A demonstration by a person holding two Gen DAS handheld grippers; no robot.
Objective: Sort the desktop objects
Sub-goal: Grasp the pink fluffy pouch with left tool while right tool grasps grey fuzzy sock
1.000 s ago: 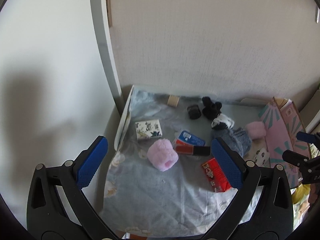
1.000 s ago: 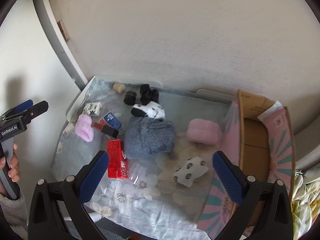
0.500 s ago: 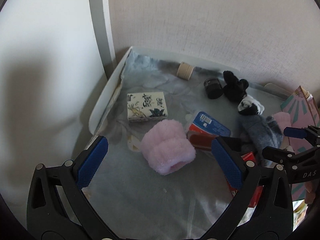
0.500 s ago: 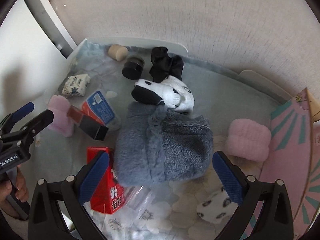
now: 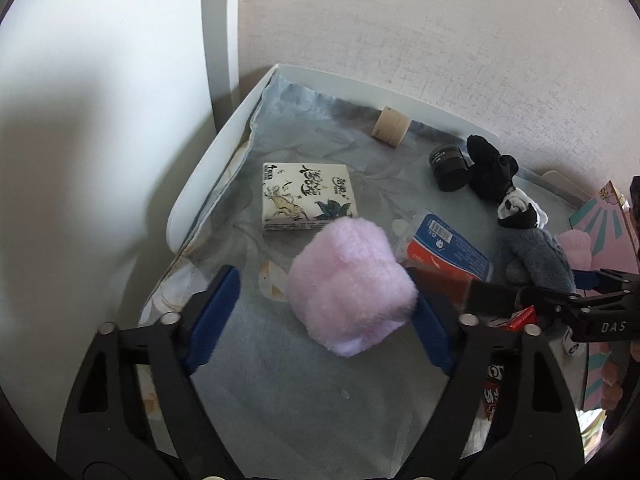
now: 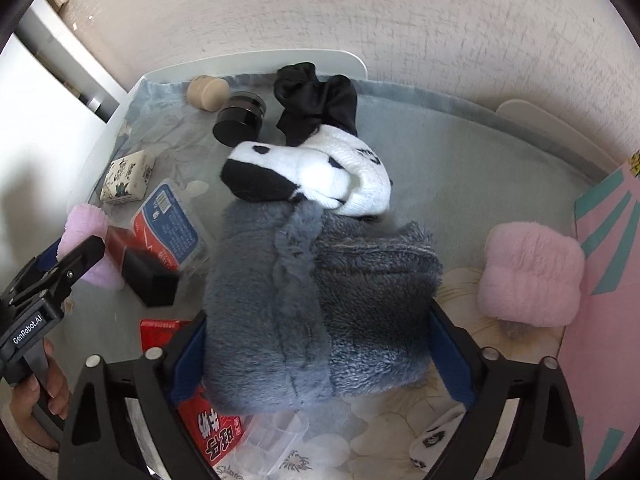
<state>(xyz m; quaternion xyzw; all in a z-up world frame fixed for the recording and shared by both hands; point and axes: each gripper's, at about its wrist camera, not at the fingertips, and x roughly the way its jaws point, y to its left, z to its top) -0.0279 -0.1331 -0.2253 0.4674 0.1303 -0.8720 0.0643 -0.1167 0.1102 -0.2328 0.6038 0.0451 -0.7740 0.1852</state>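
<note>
- The left gripper points down at the cloth-covered table; its jaws are closing around a fluffy lilac sock roll, with a gap on the left side, so the pads do not yet pinch it
- The right gripper straddles a folded grey fleece bundle; its jaws are closing, pads at the bundle's flanks (firm contact cannot be told)
- A printed tissue pack lies just behind the lilac roll; a blue-and-red packet lies to its right
- A panda-pattern sock touches the fleece's far edge, with a black sock and a dark jar beyond
- A pink fluffy roll sits near the pink box
</note>
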